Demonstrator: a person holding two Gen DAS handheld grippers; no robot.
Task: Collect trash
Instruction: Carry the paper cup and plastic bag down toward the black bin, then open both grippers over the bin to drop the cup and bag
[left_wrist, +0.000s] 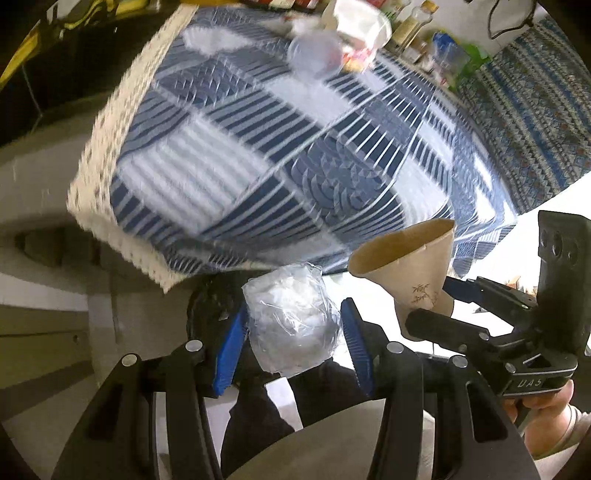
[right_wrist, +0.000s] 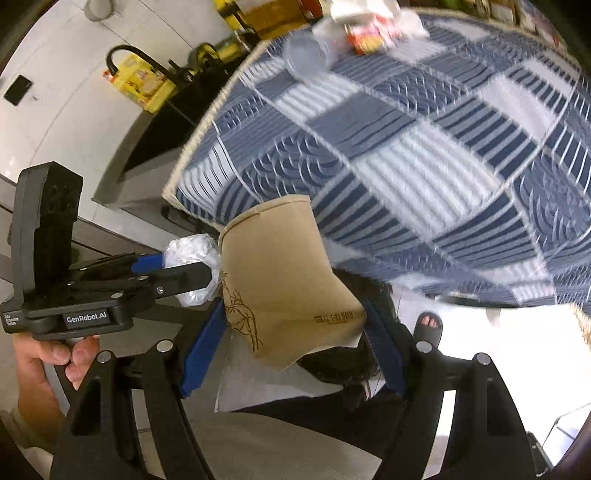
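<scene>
Your left gripper (left_wrist: 293, 334) clamps a crumpled clear plastic wad (left_wrist: 291, 325) at lower centre. Your right gripper (right_wrist: 295, 343) pinches a squashed brown paper cup (right_wrist: 284, 291) (bamboo print visible). More trash (left_wrist: 347, 40) remains on the blue-patterned tablecloth (left_wrist: 258, 155), top of frame.

1. Crumpled ball of clear plastic wrap (left_wrist: 291, 319), whitish and glossy, clamped between the blue pads of the left gripper (left_wrist: 293, 325), held off the desk beyond its near edge.
2. Brown paper cup (right_wrist: 284, 280), squashed out of round, printed with a bamboo sketch and dark characters, pinched between the pads of the right gripper (right_wrist: 295, 332), mouth tilted up toward the desk.
3. Clear plastic cup (left_wrist: 314, 55) lying on its side at the desk's far end, blurred.
4. Beside it, white tissue and a red-and-yellow wrapper (right_wrist: 369, 35), details unclear.
</scene>
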